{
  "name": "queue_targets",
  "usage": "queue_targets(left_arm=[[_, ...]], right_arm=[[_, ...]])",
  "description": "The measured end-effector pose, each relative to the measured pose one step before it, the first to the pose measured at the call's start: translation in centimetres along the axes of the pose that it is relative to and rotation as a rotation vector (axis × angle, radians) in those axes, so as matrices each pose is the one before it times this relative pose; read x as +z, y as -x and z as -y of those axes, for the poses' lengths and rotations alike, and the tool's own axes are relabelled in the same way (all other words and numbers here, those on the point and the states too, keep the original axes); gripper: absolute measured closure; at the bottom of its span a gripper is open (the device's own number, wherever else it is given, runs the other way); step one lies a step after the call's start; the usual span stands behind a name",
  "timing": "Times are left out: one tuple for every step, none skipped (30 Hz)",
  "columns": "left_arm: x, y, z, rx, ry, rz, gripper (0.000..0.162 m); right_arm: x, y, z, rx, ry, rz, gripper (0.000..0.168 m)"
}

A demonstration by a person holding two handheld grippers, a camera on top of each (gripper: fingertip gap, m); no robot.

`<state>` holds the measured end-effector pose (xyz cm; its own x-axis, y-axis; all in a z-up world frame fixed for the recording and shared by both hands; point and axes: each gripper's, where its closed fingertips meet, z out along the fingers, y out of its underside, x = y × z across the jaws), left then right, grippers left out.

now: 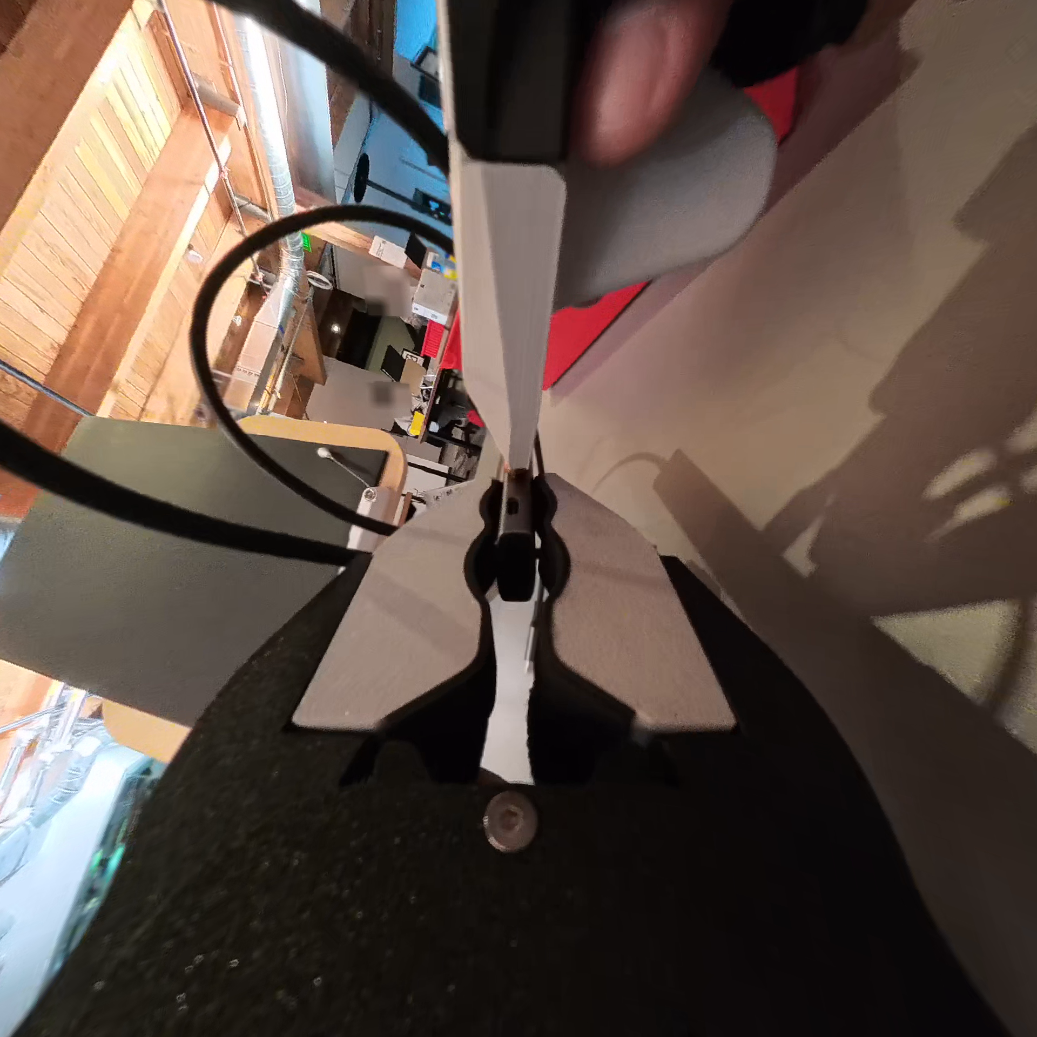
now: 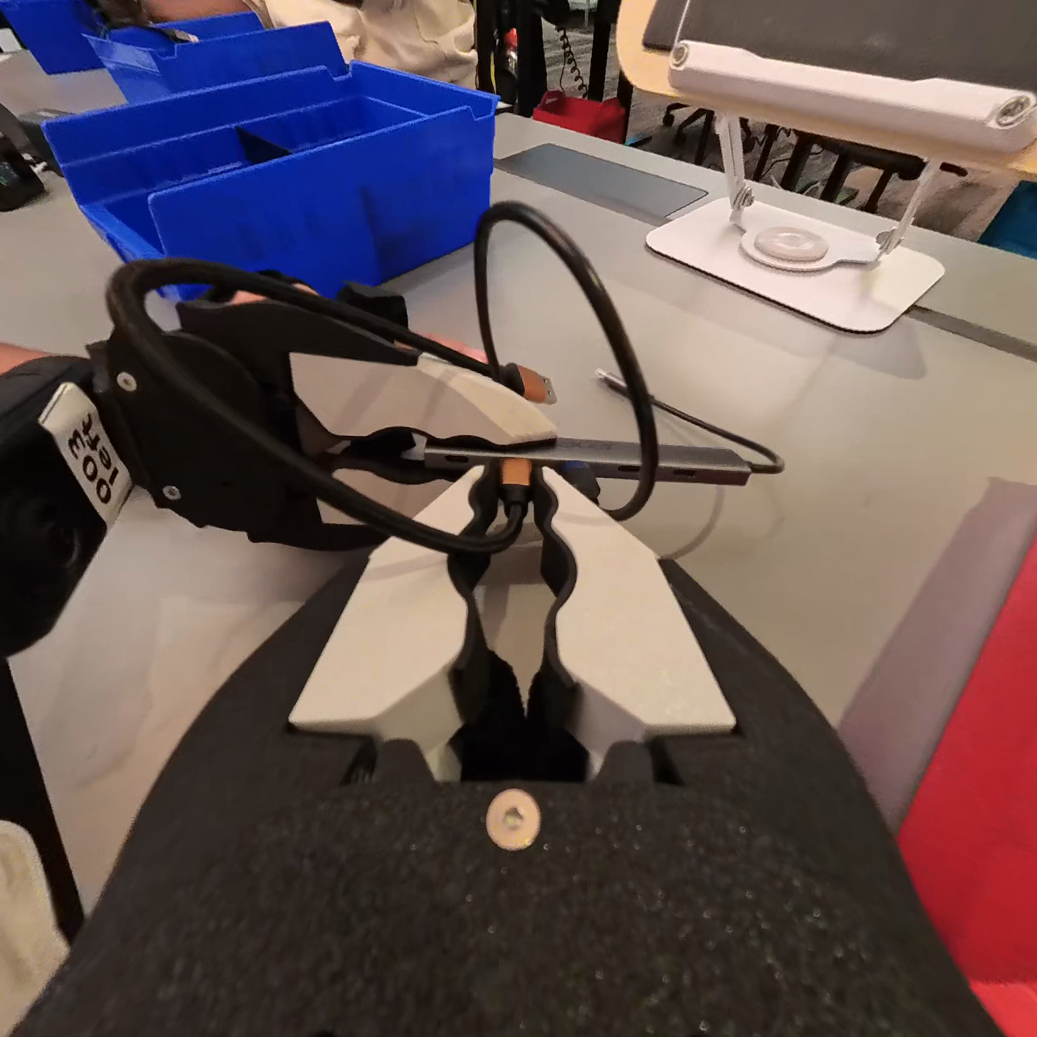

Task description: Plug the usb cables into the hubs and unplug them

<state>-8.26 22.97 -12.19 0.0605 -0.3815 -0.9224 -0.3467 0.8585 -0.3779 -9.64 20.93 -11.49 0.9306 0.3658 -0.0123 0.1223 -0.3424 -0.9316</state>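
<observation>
Right gripper (image 2: pixel 513 494), foreground of the right wrist view: its two grey fingers are closed on the orange-collared plug (image 2: pixel 515 470) of a black cable (image 2: pixel 628 336), the plug meeting the long edge of a slim grey USB hub (image 2: pixel 645 461). Left gripper (image 2: pixel 426 443), entering from the left, clamps one end of the hub, which is held level above the grey table (image 2: pixel 729 359). The cable loops upward and ends in a second orange plug (image 2: pixel 537 388), free beside the left gripper's upper finger. In the left wrist view the left gripper (image 1: pixel 516 538) pinches the hub (image 1: pixel 513 508) edge-on. Blue plastic bins (image 2: pixel 269 185) and a white folding stand (image 2: pixel 808 247) rest farther back on the table.
</observation>
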Motion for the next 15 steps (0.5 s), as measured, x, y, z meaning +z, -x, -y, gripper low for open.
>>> queue_targets(left_arm=[[-0.058, 0.028, 0.042, 0.0016, -0.008, 0.0001, 0.151], [-0.07, 0.106, 0.053, 0.0119, -0.0069, 0.0063, 0.151], [-0.058, 0.098, 0.065, 0.0014, -0.0031, 0.003, 0.151], [-0.047, 0.005, 0.074, -0.0029, -0.006, -0.0035, 0.151], [-0.069, -0.01, 0.057, 0.0035, -0.0076, -0.0033, 0.151], [-0.041, 0.047, 0.043, 0.0016, -0.0049, 0.0017, 0.151], [-0.033, 0.024, 0.053, -0.0041, -0.0048, -0.0008, 0.151], [-0.025, -0.028, 0.074, -0.0063, -0.0069, -0.0047, 0.151], [-0.04, 0.023, 0.082, -0.0028, -0.0069, -0.0007, 0.151], [-0.051, 0.072, 0.061, 0.0022, -0.0055, 0.0028, 0.151], [-0.05, 0.042, 0.035, -0.0042, -0.0044, -0.0014, 0.151], [-0.03, 0.026, 0.045, -0.009, -0.0045, -0.0024, 0.151], [-0.049, 0.1, 0.046, 0.0026, -0.0061, 0.0031, 0.151], [-0.074, 0.185, 0.052, 0.006, -0.0078, 0.0065, 0.15], [-0.055, 0.031, 0.028, -0.005, -0.0039, 0.0005, 0.151]], right_arm=[[-0.061, 0.089, 0.048, -0.0134, -0.0018, 0.0006, 0.158], [-0.05, 0.064, 0.097, -0.0052, -0.0065, 0.0016, 0.158], [-0.069, 0.041, 0.069, -0.0024, -0.0046, 0.0053, 0.158], [-0.074, 0.053, -0.023, -0.0028, 0.0024, 0.01, 0.159], [-0.04, 0.064, 0.005, 0.0043, -0.0026, 0.0098, 0.158], [-0.035, 0.024, 0.063, 0.0054, -0.0057, 0.0044, 0.158], [-0.058, 0.027, 0.005, -0.0053, 0.0005, 0.0016, 0.158], [-0.074, 0.044, -0.014, -0.0098, 0.0035, 0.0031, 0.158], [-0.076, 0.048, 0.056, -0.0013, -0.0046, 0.0015, 0.158], [-0.038, 0.044, 0.07, 0.0032, -0.0073, 0.0009, 0.158], [-0.032, 0.04, 0.026, -0.0021, -0.0005, 0.003, 0.158], [-0.051, 0.023, 0.069, -0.0025, -0.003, 0.0018, 0.159], [-0.043, 0.024, 0.125, 0.0006, -0.0085, 0.0023, 0.159], [-0.023, 0.104, 0.176, -0.0007, -0.0095, 0.0016, 0.159], [-0.015, 0.033, -0.06, -0.0132, 0.0085, -0.0039, 0.158]])
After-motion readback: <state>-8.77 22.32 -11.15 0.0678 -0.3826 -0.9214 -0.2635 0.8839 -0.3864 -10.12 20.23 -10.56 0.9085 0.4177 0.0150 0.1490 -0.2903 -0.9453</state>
